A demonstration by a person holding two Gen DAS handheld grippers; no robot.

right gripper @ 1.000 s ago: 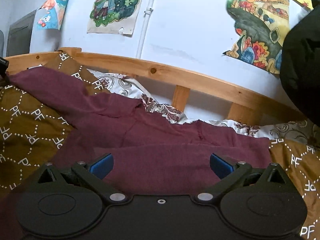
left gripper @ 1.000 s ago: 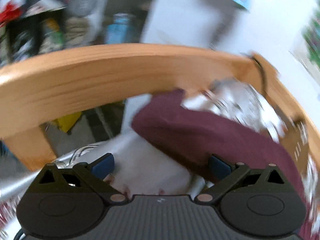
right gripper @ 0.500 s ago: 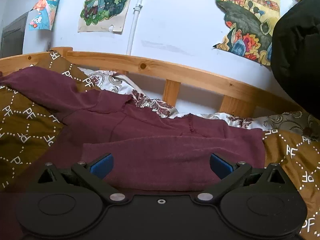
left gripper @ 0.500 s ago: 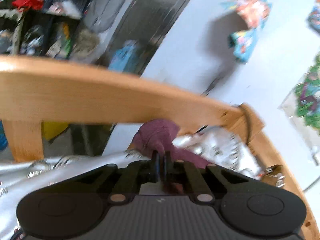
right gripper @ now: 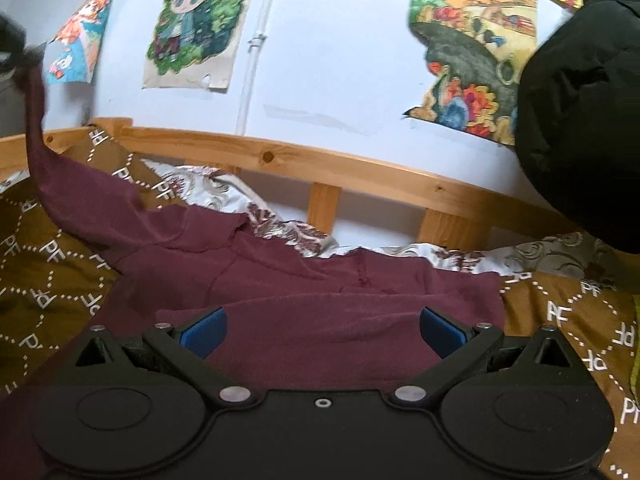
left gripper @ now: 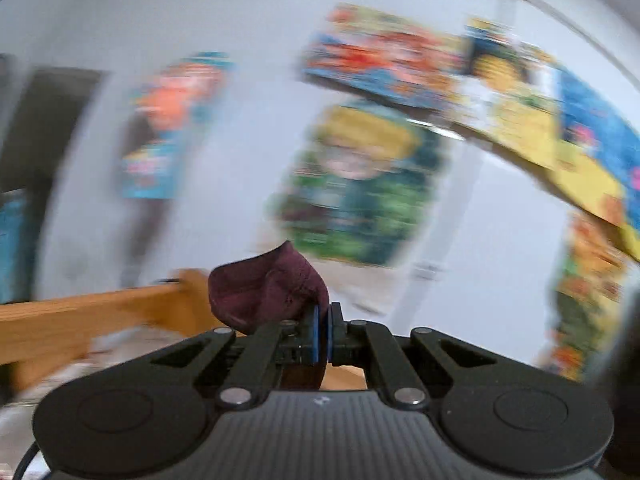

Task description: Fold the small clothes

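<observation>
maroon garment [right gripper: 304,292] lies spread over the brown patterned blanket [right gripper: 52,264] on the bed, one end drawn up toward the upper left. left gripper [left gripper: 322,334] has its pads pinched tight on a bunched fold of that cloth, level before the postered wall [left gripper: 248,184]. right gripper [right gripper: 320,330] hangs over the cloth with its jaws wide, gripping nothing.

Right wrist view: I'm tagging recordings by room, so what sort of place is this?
Most likely a child's bedroom: a wooden bed frame, a patterned brown blanket on it, and cartoon posters on the wall.
</observation>
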